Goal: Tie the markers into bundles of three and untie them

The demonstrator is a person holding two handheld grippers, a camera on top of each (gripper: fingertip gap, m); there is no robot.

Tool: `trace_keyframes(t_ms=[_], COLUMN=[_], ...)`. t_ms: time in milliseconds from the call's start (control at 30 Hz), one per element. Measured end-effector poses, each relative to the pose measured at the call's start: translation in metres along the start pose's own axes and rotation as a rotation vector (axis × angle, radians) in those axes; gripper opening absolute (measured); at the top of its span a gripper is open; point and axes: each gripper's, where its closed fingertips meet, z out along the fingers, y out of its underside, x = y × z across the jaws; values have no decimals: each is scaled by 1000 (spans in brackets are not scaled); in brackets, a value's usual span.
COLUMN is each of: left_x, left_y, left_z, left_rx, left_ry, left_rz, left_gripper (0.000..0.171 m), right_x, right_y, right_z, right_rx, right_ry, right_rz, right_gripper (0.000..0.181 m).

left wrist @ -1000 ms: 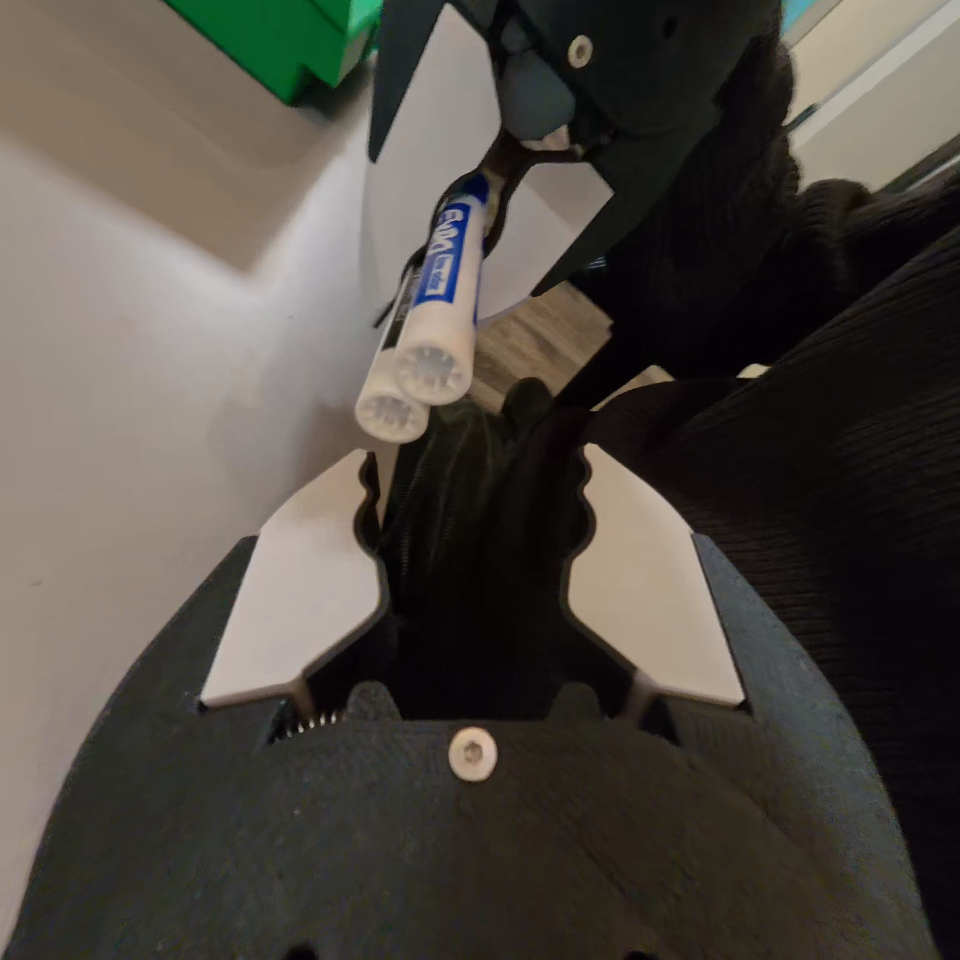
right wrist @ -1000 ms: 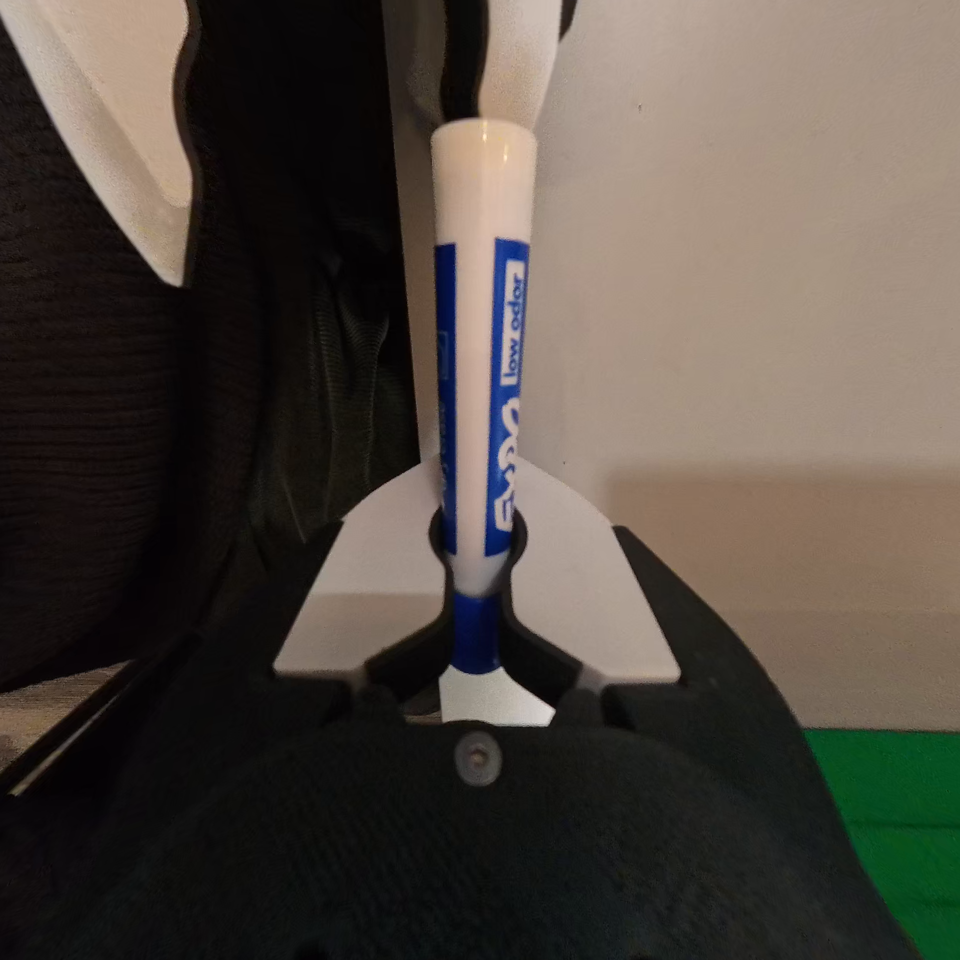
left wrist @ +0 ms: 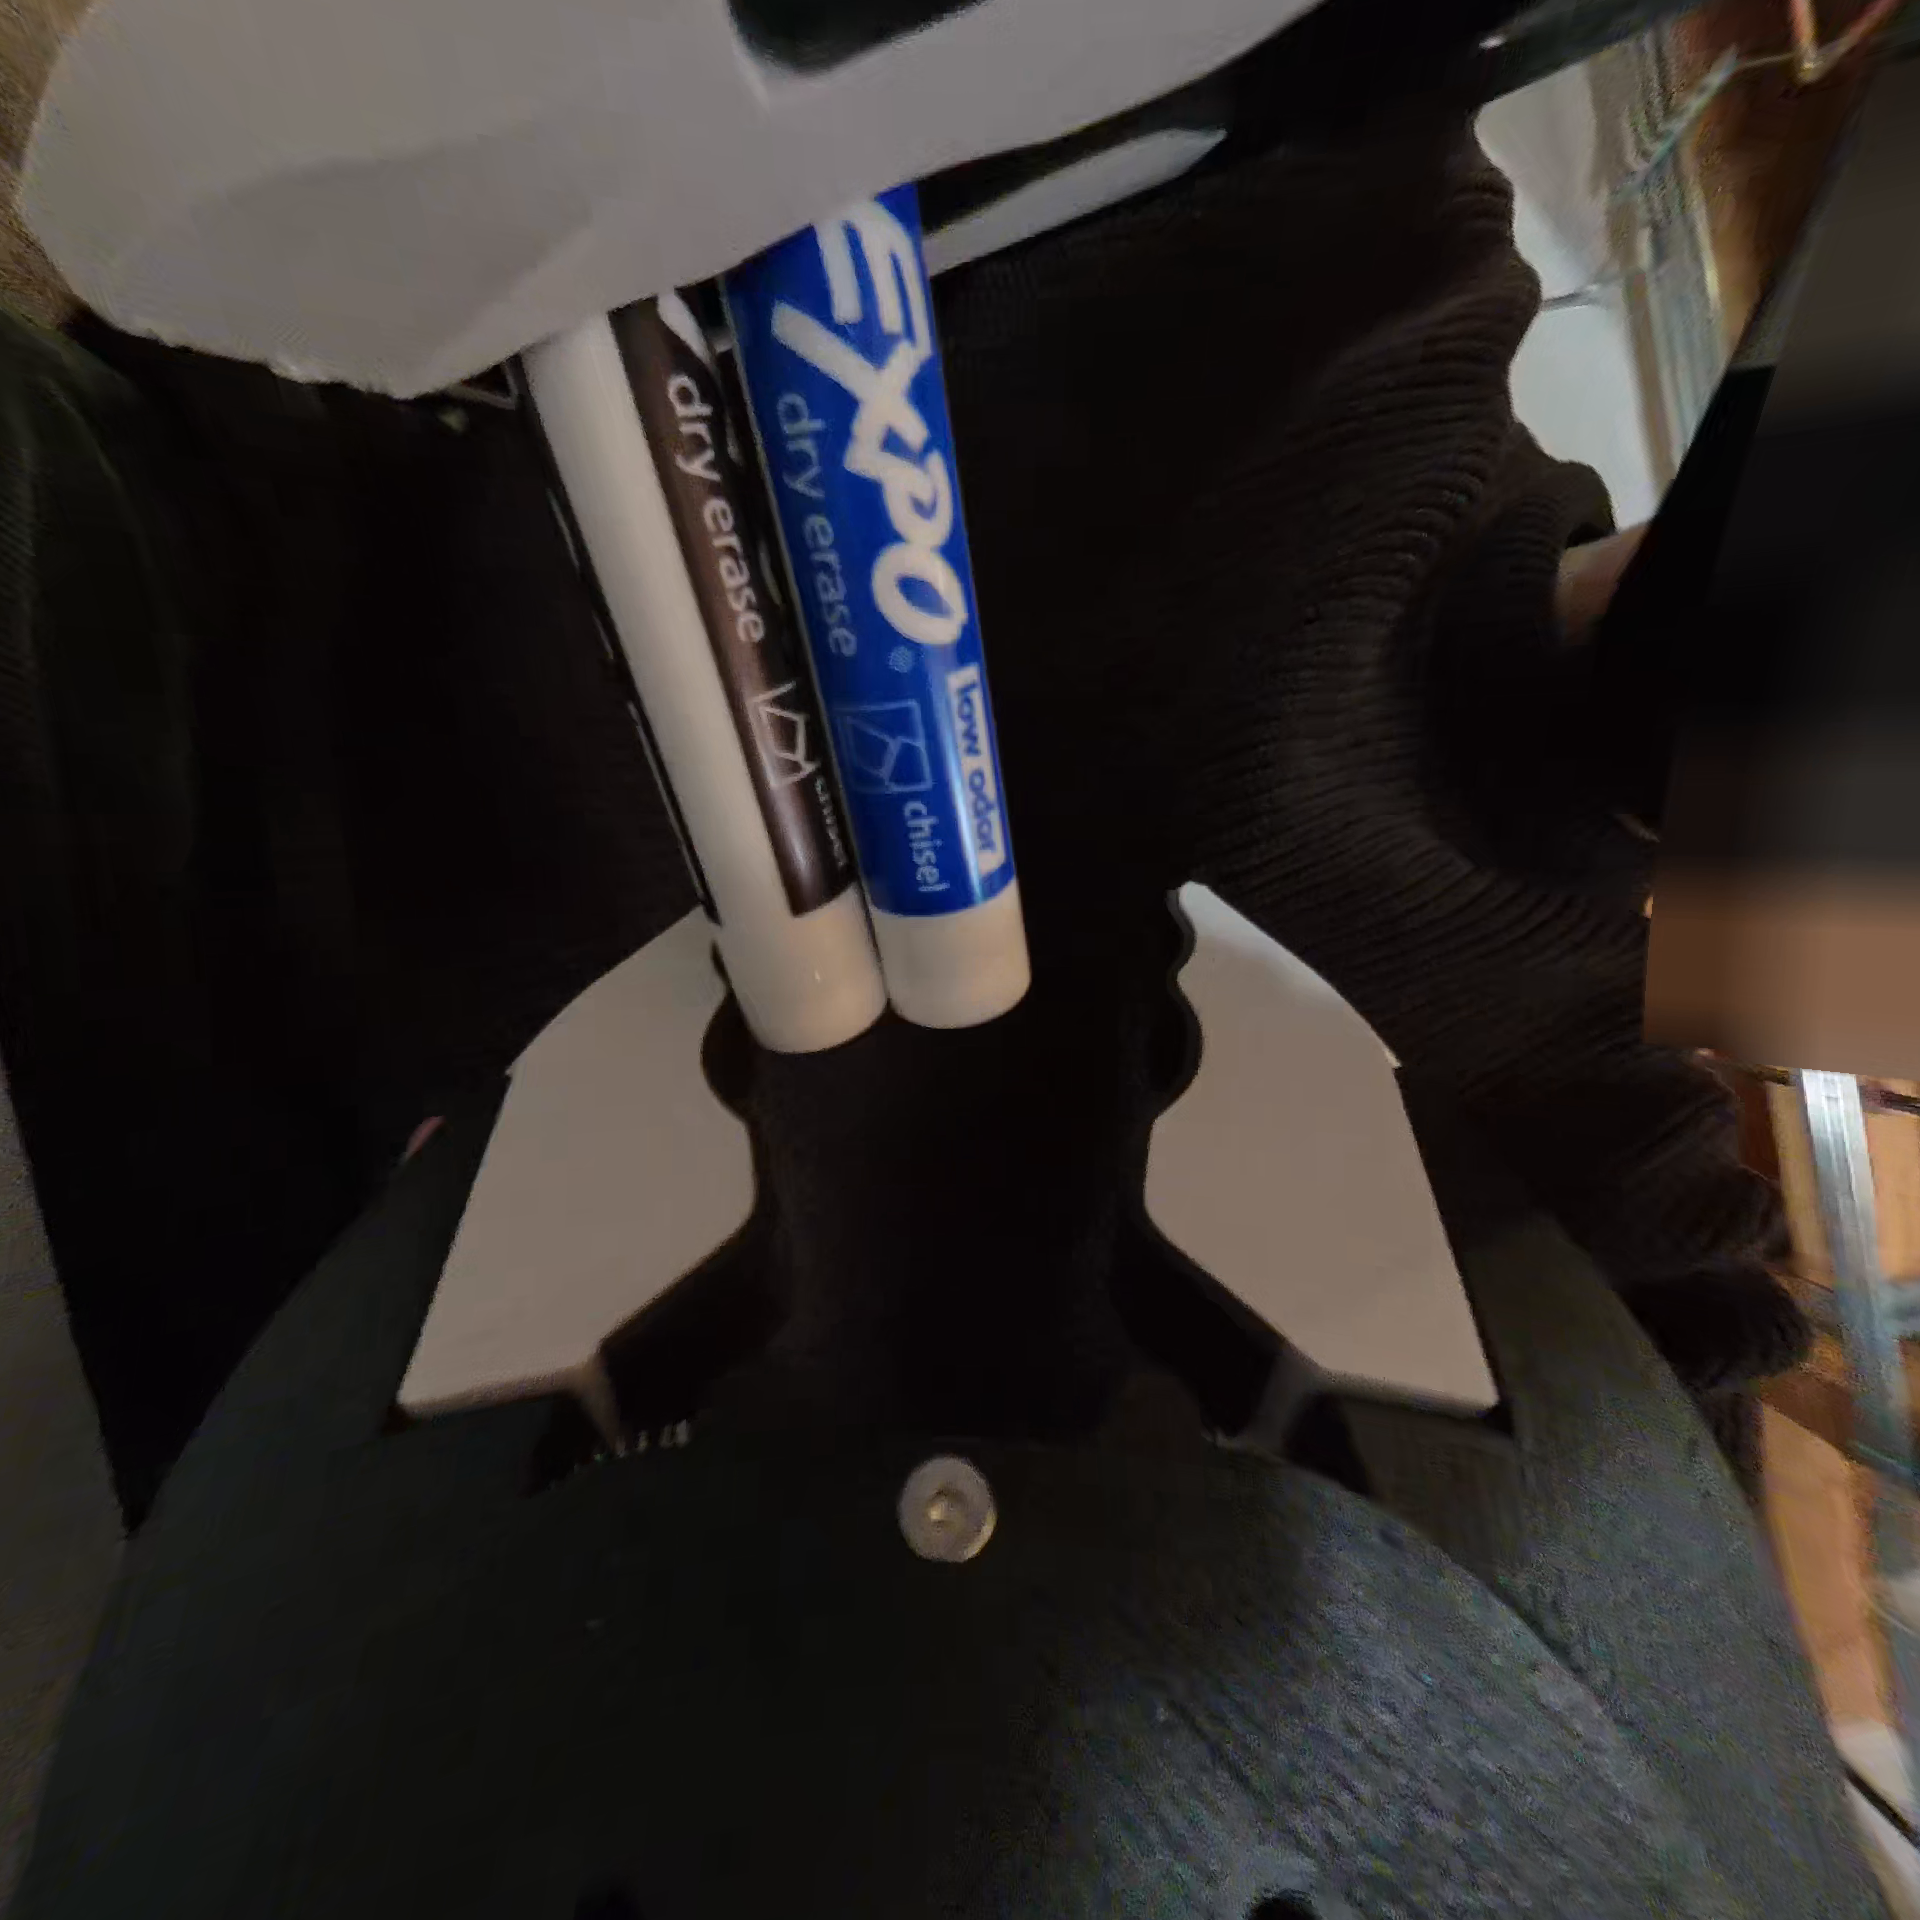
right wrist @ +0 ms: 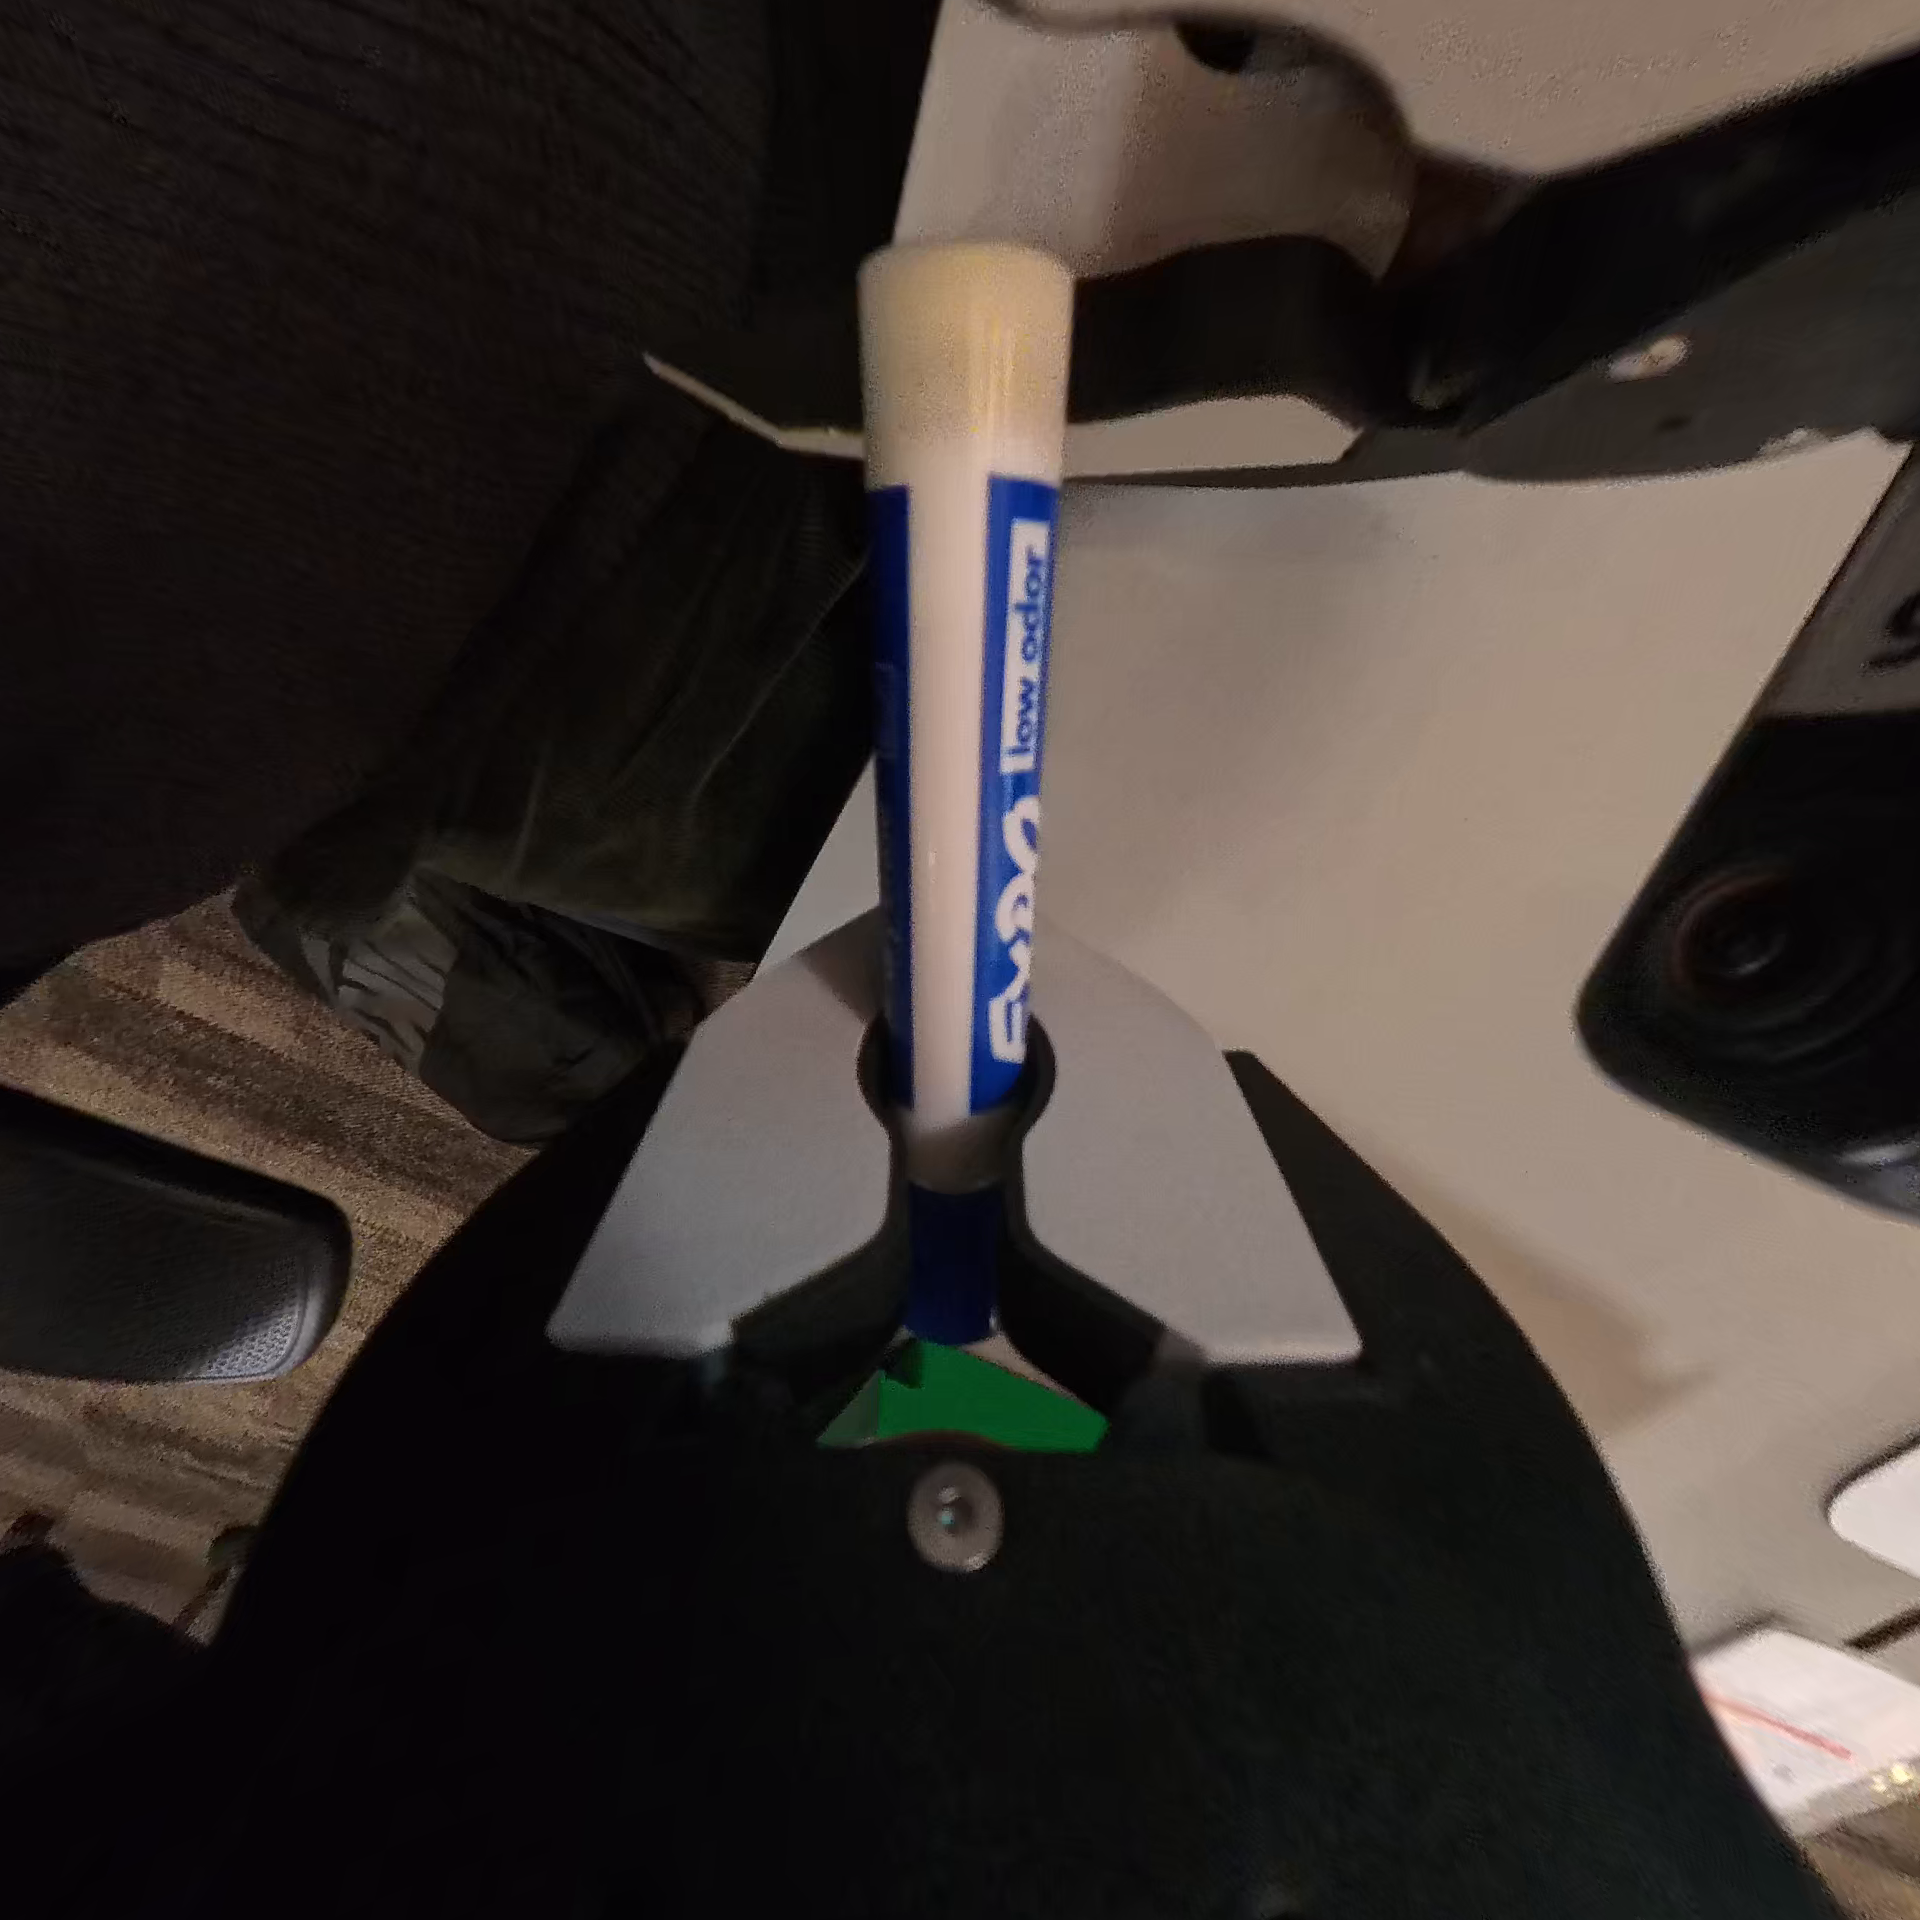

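My right gripper (right wrist: 961, 997) is shut on a blue-labelled whiteboard marker (right wrist: 961, 623), gripping it near its blue cap end, white tail pointing away. In the left wrist view the right gripper's white finger (left wrist: 416, 187) fills the top, and two markers hang from it side by side: the blue-labelled marker (left wrist: 894, 623) and a black-labelled marker (left wrist: 717, 675). My left gripper (left wrist: 951, 935) is open. The markers' white tail ends sit just between its fingertips, close to the left pad (left wrist: 582, 1143). The black-labelled marker is hidden in the right wrist view.
A person's dark knitted sleeve and clothing (left wrist: 1299, 623) lie behind the markers. The right wrist view shows the left gripper's body and camera lens (right wrist: 1745, 956), a white tabletop (right wrist: 1351, 727), a green box (right wrist: 966, 1413), patterned carpet (right wrist: 156, 1039) and a black object on it (right wrist: 145, 1268).
The two grippers have come much closer together. The markers' tail ends now reach between my open left fingers. The right gripper stays shut on the markers.
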Motion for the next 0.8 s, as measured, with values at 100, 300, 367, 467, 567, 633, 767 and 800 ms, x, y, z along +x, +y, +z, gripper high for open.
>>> trace_keyframes(t_ms=[100,300,367,467,567,633,767,800], left_x=[8,20,19,14,12,8,7,8], left_y=[5,-16,-25,-33,-34,-33,-31,-31], left_z=[0,-2,-6,-10,-11,-10,-8,-8], left_rx=[-73,-67,-43,-13,0,-4,-13,-12], left_ry=[127,227,226,232,250,238,238,240], left_rz=[-58,-39,-31,-46,-57,-57,-44,-40], left_gripper=[71,87,88,87,79,71,67,67], right_x=[0,3,6,7,8,8,7,6], right_y=[-5,-3,-3,-2,-3,-6,-7,-8], right_z=[1,-5,-7,-7,-7,-7,-5,-4], right_rx=[23,25,24,18,29,43,29,20], right_ry=[-81,-171,-178,-198,-221,-230,-232,-234], right_rz=[-1,10,28,57,71,69,49,45], right_gripper=[14,14,14,14,13,13,14,13])
